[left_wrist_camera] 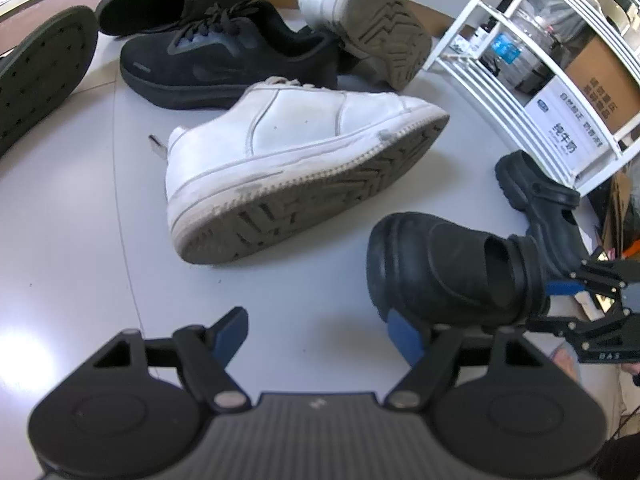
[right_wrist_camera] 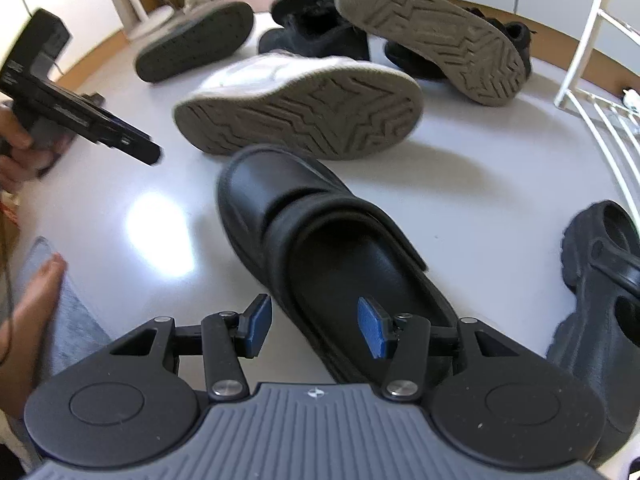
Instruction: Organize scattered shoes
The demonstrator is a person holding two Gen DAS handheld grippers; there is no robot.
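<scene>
Floor point(left_wrist_camera: 80, 208) is carrying the scattered shoes, with a white rack point(left_wrist_camera: 500, 60) standing at its far right edge. A white sneaker point(left_wrist_camera: 288, 160) is lying on its side mid-floor, its mate point(left_wrist_camera: 372, 28) and a black sneaker point(left_wrist_camera: 224, 56) lying beyond. A black clog point(right_wrist_camera: 320, 248) is resting near the floor's near edge, a 2nd clog point(right_wrist_camera: 600, 280) beside it. Right tongs point(right_wrist_camera: 316, 326) are straddling the clog's heel rim, spread and not pinching. Left tongs point(left_wrist_camera: 316, 336) are hovering spread over bare floor.
</scene>
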